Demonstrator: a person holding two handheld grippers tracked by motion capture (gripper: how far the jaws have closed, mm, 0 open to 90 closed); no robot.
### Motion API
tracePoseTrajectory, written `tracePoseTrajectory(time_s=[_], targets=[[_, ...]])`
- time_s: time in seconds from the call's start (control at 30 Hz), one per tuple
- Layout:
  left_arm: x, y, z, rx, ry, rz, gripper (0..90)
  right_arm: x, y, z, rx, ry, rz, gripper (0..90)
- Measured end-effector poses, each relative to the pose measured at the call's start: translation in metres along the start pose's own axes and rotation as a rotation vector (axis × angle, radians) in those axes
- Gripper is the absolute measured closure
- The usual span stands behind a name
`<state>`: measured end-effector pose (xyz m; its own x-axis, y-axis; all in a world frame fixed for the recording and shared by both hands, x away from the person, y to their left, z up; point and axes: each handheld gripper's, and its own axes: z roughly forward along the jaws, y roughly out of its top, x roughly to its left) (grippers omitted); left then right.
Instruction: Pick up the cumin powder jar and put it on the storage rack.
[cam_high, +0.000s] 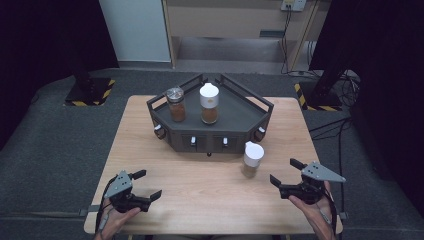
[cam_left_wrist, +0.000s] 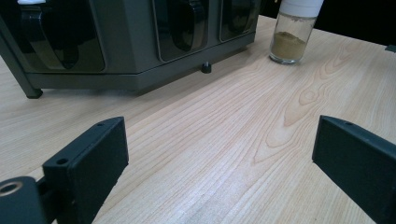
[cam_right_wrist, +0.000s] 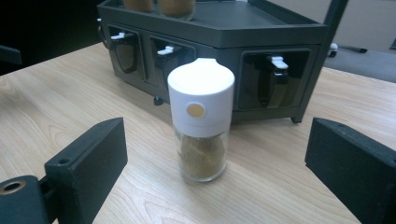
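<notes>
Now upright on the desk (cam_high: 200, 200), white-capped spice jar (cam_high: 253, 159) just ahead-left of right gripper (cam_high: 283, 172), jaws wide apart, empty. Farther from left gripper (cam_high: 148, 185), likewise spread open.

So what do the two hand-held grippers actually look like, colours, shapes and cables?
Both match. The left hand-held gripper and right hand-held gripper are matte black, each with two flat, blocky jaws, a small screw hole near each tip, and a grey three-cornered plate on top. A dark cable trails back from each. No sleeves show on the forearms.
</notes>
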<state>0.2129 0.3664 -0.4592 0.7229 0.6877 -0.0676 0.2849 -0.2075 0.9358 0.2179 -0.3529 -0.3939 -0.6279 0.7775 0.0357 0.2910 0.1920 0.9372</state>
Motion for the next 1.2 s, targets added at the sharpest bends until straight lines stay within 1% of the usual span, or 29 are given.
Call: tracePoseTrajectory(time_s=[0.13, 0.3, 0.4, 0.57, 0.7, 0.87, 1.03, 1.2], targets=[[0.0, 0.0, 0.0, 0.003, -0.002, 0.003, 2.5, -0.001, 0.005, 0.008, 0.011, 0.014, 0.004, 5.6], [0.0, 0.0, 0.0, 0.002, -0.002, 0.002, 2.5, -0.001, 0.011, 0.017, 0.024, 0.017, -0.004, 5.6], [0.0, 0.001, 0.001, 0.004, -0.002, 0.003, 2.5, -0.003, 0.015, 0.024, 0.029, 0.026, 0.005, 5.8], [0.0, 0.0, 0.001, 0.004, -0.002, 0.002, 2.5, -0.005, 0.02, 0.036, 0.054, 0.033, 0.0, 6.8], [0.0, 0.001, 0.001, 0.005, -0.002, 0.002, 2.5, -0.006, 0.022, 0.044, 0.055, 0.042, 0.012, 6.8], [0.0, 0.001, 0.001, 0.006, -0.003, 0.003, 2.5, -0.007, 0.026, 0.056, 0.072, 0.053, 0.01, 7.6], [0.0, 0.001, 0.001, 0.008, -0.003, 0.004, 2.5, -0.007, 0.027, 0.069, 0.081, 0.054, 0.008, 8.6], [0.0, 0.001, 0.001, 0.009, -0.005, 0.005, 2.5, -0.008, 0.028, 0.081, 0.088, 0.058, 0.02, 10.5]])
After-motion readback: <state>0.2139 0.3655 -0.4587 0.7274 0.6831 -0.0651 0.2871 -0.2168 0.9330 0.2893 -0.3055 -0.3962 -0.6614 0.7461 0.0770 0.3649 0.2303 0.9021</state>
